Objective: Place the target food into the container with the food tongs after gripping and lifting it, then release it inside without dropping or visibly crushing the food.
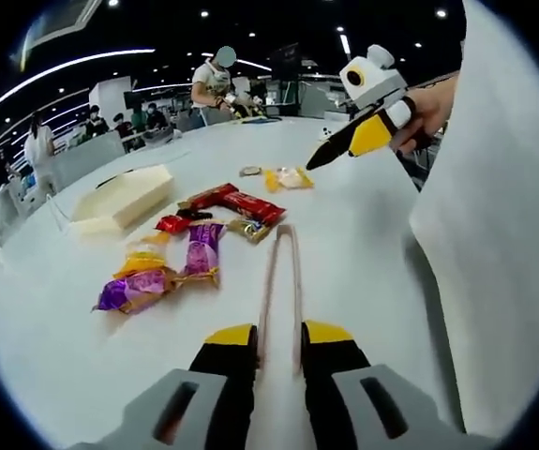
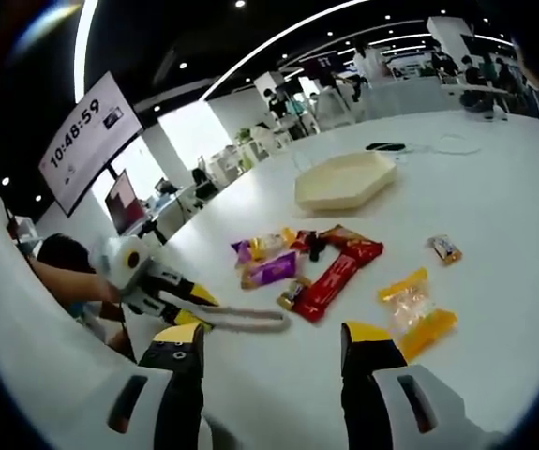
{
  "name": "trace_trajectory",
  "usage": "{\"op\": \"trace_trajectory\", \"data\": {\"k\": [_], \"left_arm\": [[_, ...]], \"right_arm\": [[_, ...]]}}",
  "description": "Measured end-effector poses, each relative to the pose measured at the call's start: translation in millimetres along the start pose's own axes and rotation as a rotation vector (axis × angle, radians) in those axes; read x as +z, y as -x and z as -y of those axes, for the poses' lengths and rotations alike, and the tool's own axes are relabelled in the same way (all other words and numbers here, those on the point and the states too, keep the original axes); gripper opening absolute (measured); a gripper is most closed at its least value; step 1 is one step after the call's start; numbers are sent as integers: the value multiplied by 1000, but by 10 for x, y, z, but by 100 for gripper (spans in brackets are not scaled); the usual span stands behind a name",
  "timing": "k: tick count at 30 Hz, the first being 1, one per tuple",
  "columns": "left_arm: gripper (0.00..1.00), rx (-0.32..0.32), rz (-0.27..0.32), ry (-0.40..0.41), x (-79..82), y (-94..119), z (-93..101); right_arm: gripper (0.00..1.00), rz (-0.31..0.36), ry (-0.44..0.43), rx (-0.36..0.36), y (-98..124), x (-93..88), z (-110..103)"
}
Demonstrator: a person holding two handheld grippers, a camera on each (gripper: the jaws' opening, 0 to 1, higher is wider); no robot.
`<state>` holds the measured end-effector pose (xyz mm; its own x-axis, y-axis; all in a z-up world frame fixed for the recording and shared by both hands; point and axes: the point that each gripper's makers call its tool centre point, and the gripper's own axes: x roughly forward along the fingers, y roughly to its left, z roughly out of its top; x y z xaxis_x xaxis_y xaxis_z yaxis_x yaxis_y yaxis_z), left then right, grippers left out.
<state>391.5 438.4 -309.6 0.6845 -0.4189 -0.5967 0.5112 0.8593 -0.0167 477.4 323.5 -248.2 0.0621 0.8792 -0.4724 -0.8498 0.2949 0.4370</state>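
Note:
My left gripper [image 1: 278,333] is shut on a pair of clear food tongs [image 1: 283,272] that reach forward over the white table. The tongs' far end lies just beside a small gold candy [image 1: 248,230] and holds nothing. Wrapped snacks lie ahead: purple candies [image 1: 147,286], red bars [image 1: 250,206] and a yellow packet [image 1: 288,178]. A cream hexagonal container [image 1: 124,197] stands beyond them on the left. My right gripper [image 2: 274,336] is open with nothing between its fingers, above the table near the red bar [image 2: 330,281] and yellow packet [image 2: 414,309]. The same container [image 2: 344,180] sits behind the snacks.
The right gripper [image 1: 372,112] hangs in a hand at upper right, above the table. A white sleeve [image 1: 503,234] covers the right side. The left gripper [image 2: 157,281] with the tongs [image 2: 246,321] comes in from the left. A black object with a cable [image 2: 386,146] lies behind the container. People work at far tables.

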Motion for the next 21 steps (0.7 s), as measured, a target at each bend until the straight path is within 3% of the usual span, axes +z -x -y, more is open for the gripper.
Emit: {"op": "trace_trajectory", "data": {"k": [9,12,15,19,21], "left_arm": [[13,-22,20,15,11,-13,-13],[13,-25,22,42,15,-19,-27],[16,-6,20,128,32,-36,-19],[15,-3,12,106,81,-111,-23],[14,5,4,97,103,-100,-7]], "right_arm": [[59,-14,70,-62,50,20,41],[59,2,57,-79,79,5,28],[59,9,45,-82,94,-35,28],[58,22,-62,-62,132,-149,42],[57,25,-46,-56,137,-135,40]]}}
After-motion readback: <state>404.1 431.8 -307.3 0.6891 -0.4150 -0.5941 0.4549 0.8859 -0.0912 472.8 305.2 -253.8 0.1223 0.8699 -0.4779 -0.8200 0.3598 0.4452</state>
